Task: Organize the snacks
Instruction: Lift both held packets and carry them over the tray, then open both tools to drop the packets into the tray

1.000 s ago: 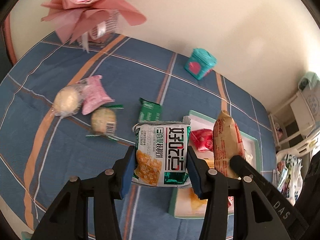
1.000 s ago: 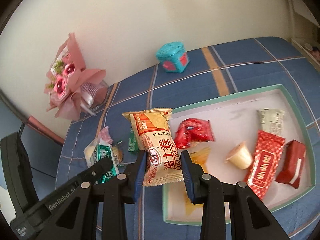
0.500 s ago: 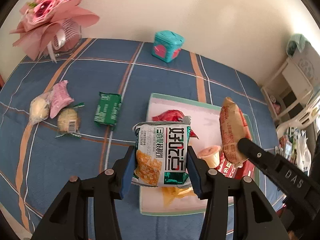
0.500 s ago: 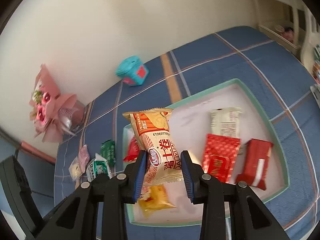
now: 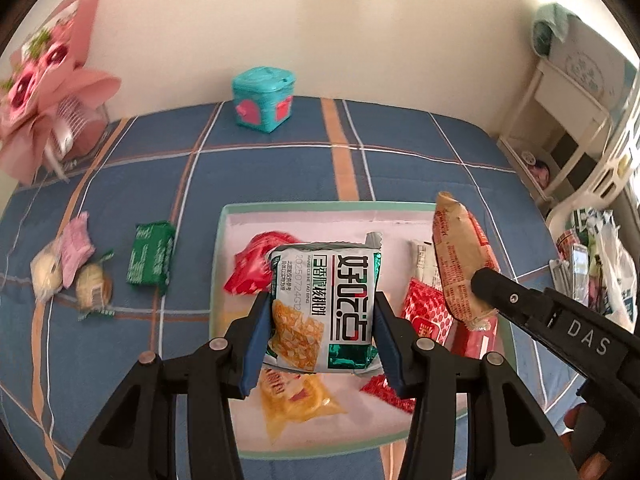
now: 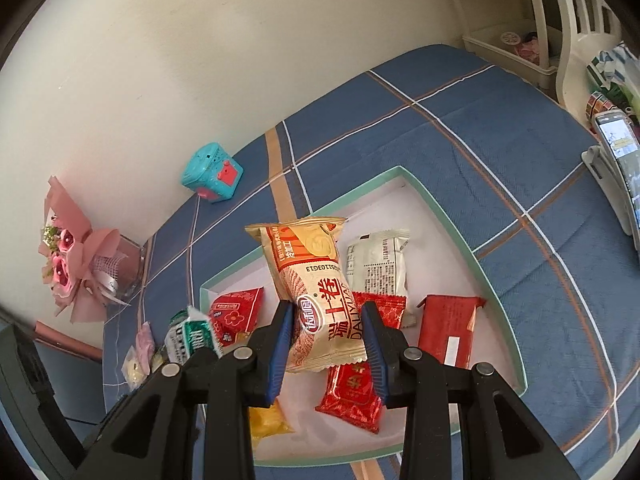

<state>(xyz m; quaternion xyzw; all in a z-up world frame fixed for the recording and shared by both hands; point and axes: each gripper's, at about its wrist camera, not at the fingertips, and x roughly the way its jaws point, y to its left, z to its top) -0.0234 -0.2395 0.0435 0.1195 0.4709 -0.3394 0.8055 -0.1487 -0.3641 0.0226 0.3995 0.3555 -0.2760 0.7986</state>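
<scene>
Blue plaid cloth (image 5: 280,168), left gripper (image 5: 322,330) clamping green-white snack pack (image 5: 326,304), right gripper (image 6: 326,330) clamping tan roll packet (image 6: 316,292)

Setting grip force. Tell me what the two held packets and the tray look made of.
Green-and-white packet: thin glossy foil-plastic film, judging by its metallic green corners and crimped edge. Tan packet: plastic film, puffy and crinkled, with a serrated seal. Tray: matte white floor and mint rim, probably cardboard or plastic; I cannot tell which.
</scene>
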